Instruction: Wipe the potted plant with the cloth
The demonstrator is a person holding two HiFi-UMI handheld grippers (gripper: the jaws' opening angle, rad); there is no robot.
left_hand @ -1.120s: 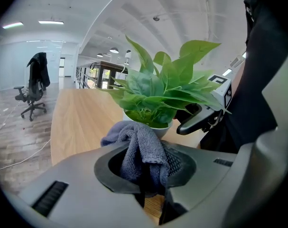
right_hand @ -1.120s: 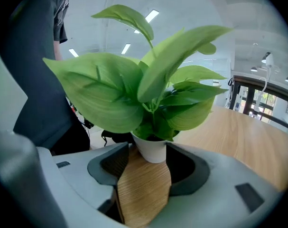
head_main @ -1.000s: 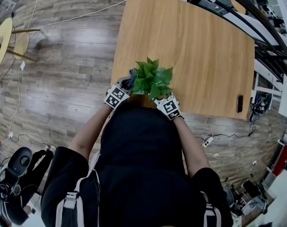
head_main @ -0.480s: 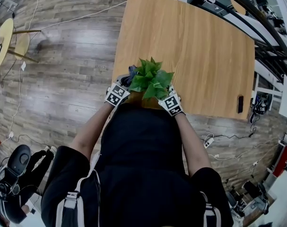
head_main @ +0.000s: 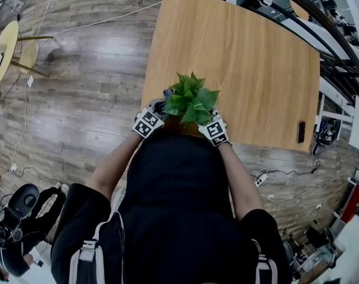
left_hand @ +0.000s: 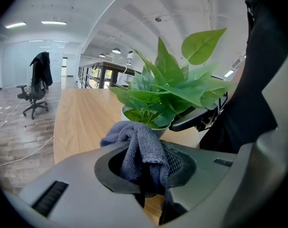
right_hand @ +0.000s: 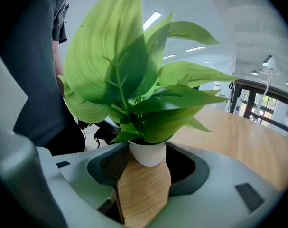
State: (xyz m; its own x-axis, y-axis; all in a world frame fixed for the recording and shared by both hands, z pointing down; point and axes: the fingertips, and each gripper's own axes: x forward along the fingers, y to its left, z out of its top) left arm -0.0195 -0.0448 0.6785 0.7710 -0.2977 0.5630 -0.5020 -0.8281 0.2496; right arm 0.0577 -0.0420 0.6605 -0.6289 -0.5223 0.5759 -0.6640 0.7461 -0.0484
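1. The potted plant [head_main: 191, 98] stands where it stood a second ago, near the front edge of the table [head_main: 250, 58] and just ahead of the person; its white pot [right_hand: 147, 153] has not shifted.
2. The left gripper [left_hand: 144, 175] sits at the plant's left; its jaws are clamped tight on a bunched blue-grey cloth [left_hand: 139, 146]; a fold of the cloth stands up above the jaws, just short of the pot rim and the lowest leaves; whether it touches them I cannot tell.
3. The right gripper [right_hand: 144, 172] sits at the plant's right; its jaws are spread wide and grip nothing; the pot stands at their mouth, between the two tips; whether either pad rests on the pot I cannot tell.
4. Over the last second both grippers have moved only slightly; the right one has crept a little further along the plant's right side; the left one has eased a touch back toward the person, cloth still beside the leaves.
5. This reads as settling in rather than wiping; the right gripper looks placed to steady the pot, the left to bring the cloth on; the leaves seem hardly wiped yet; the thin leaves will likely bend, so light strokes look wise.
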